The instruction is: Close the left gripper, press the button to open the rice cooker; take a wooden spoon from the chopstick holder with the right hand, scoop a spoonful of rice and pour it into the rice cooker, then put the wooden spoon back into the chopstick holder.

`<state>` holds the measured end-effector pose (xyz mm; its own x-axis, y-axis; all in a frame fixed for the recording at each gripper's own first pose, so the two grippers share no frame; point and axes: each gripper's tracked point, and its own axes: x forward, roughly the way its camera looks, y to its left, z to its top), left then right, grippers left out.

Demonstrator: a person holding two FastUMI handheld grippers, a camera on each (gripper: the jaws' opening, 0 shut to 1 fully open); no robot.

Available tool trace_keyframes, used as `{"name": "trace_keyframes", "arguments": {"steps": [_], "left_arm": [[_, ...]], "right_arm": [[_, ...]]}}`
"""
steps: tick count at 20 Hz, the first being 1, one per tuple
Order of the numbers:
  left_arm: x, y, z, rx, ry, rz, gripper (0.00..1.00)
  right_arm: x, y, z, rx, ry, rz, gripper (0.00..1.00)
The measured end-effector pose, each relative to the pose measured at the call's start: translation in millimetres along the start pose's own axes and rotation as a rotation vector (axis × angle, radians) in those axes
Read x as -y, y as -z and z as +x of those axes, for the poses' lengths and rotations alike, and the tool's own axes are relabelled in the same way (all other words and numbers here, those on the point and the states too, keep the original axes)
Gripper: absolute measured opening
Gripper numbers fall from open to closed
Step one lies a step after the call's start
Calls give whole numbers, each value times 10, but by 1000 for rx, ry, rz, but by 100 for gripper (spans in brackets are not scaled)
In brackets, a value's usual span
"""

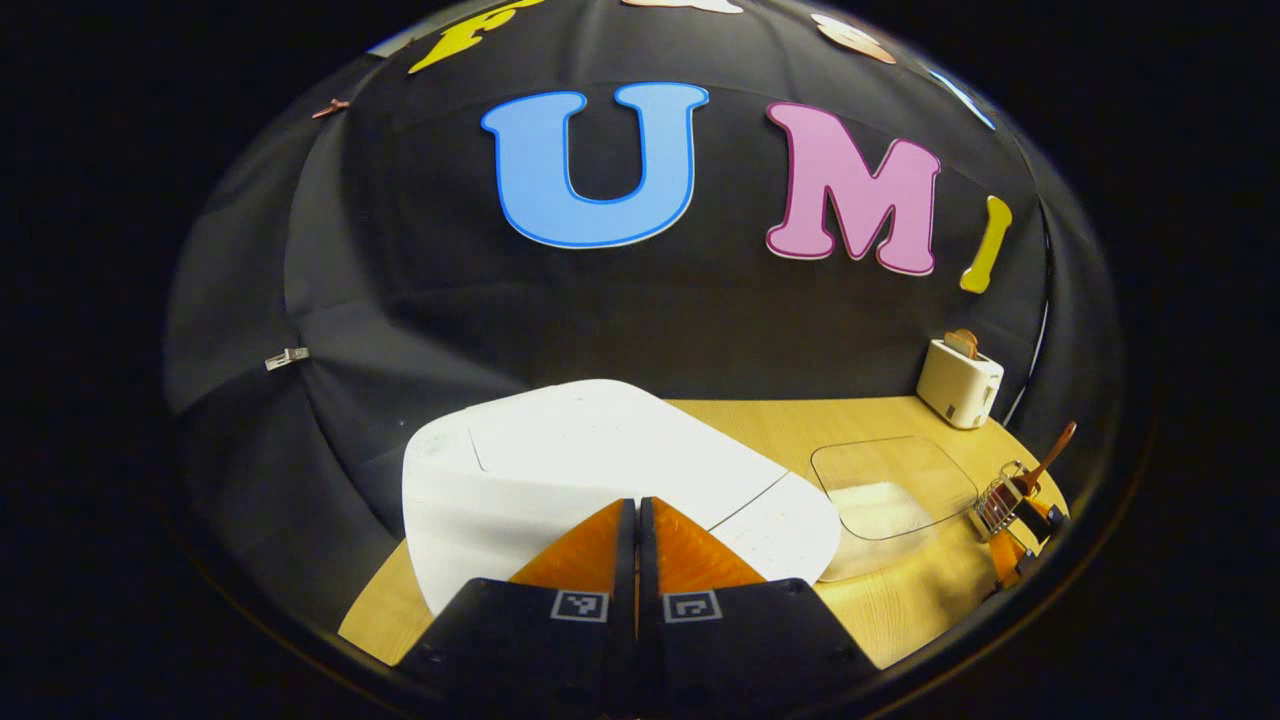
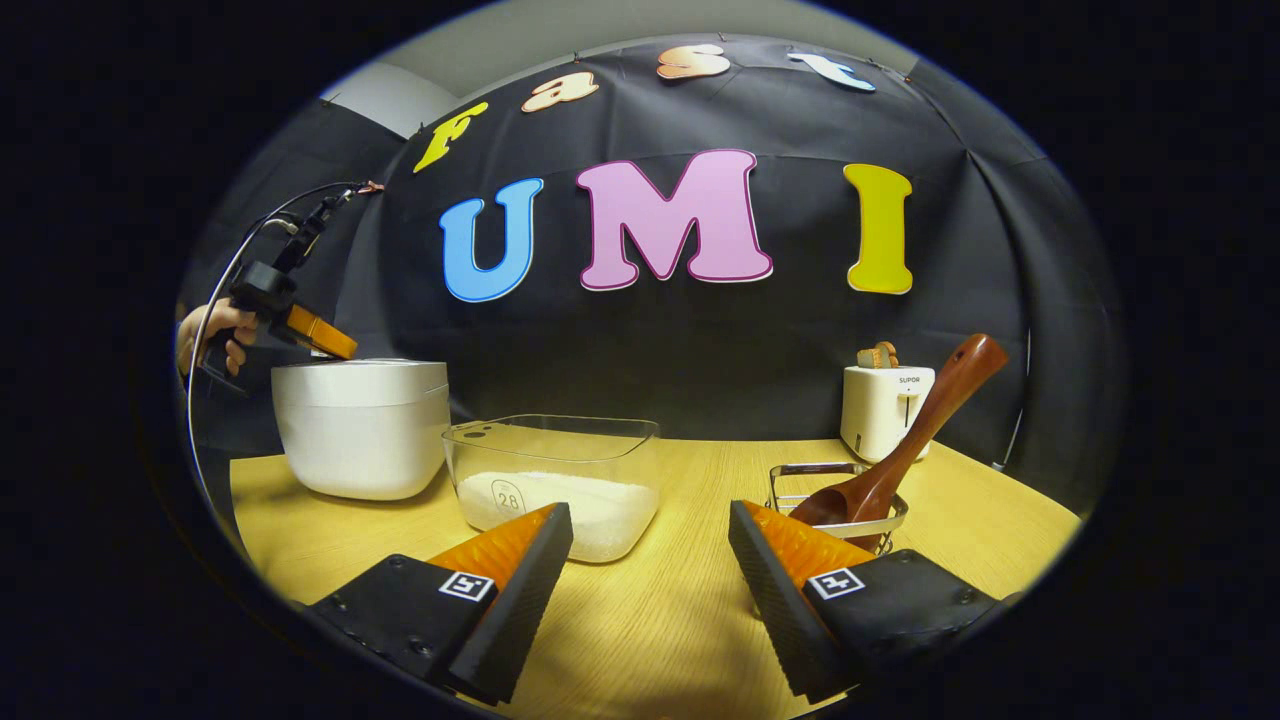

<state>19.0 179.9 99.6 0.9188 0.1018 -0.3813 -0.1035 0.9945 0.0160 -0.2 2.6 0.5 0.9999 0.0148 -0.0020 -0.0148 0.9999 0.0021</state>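
The white rice cooker (image 1: pixel 600 470) sits with its lid down on the wooden table, and my left gripper (image 1: pixel 637 505) hovers over its top, shut with nothing between the fingers. In the right gripper view the same cooker (image 2: pixel 362 425) stands at the left with the left gripper (image 2: pixel 335 345) just above its lid, held by a hand (image 2: pixel 215 335). My right gripper (image 2: pixel 650 525) is open low over the table. The wooden spoon (image 2: pixel 905 440) leans in the wire chopstick holder (image 2: pixel 838 500) just beyond the right finger. A clear container of rice (image 2: pixel 555 480) stands ahead of the left finger.
A white toaster (image 2: pixel 885 410) with bread in its slot stands at the back right of the table. In the left gripper view the rice container (image 1: pixel 890 485), the chopstick holder (image 1: pixel 1000 505) and the toaster (image 1: pixel 960 385) line the cooker's right side.
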Motion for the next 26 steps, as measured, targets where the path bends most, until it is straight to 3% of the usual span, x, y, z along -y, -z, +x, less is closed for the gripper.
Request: {"name": "trace_keyframes", "arguments": {"steps": [5,8,11,15,22,24,26], "left_arm": [[8,-7,1,-55,-4,61,6],[5,-81,27,-80,21,35,6],[-54,-136,77,-51,-4,40,6],[64,-40,95,-111,55,43,6],[49,-52,85,-218,88,-5,6],[-11,-151,88,-213,61,51,6],[-60,-424,19,-121,10,116,6]], "right_arm": [[-5,-6,-3,0,0,0,98],[-5,-1,-7,0,0,0,98],[-4,-3,-2,0,0,0,98],[-4,-1,-4,0,0,0,98],[-5,-4,-5,0,0,0,98],[-4,-2,-5,0,0,0,98],[-2,1,1,0,0,0,98]]}}
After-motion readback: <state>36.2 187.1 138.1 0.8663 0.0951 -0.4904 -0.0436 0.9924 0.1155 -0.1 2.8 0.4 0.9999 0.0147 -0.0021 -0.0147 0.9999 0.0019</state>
